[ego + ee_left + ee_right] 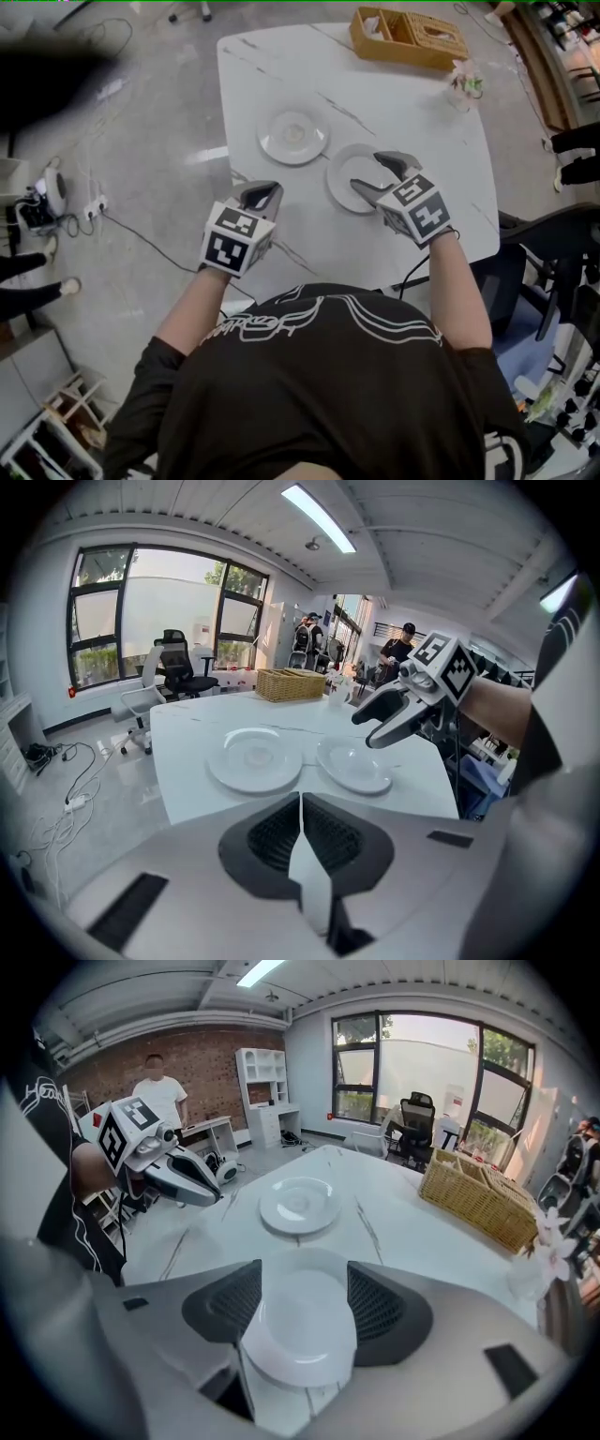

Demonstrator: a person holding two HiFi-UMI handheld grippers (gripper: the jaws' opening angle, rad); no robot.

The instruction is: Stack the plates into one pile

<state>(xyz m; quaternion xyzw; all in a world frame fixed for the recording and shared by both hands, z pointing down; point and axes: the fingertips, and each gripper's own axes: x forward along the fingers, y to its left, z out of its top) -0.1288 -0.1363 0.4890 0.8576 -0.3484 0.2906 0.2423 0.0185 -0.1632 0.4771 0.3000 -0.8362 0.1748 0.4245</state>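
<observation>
White marbled bench (412, 103) carries two plates lying flat side by side, near each other but apart, so there is no pile yet. Furthest left, the left gripper (263, 194) hovers at the bench's near edge, its jaws pressed together on nothing. Next is the left plate (293, 137), with nothing touching it. The right plate (352, 161) sits between the widely spread jaws of the right gripper (367, 171), which do not clamp it. The whole job appears to be left: grasp one plate and set it on the other
</observation>
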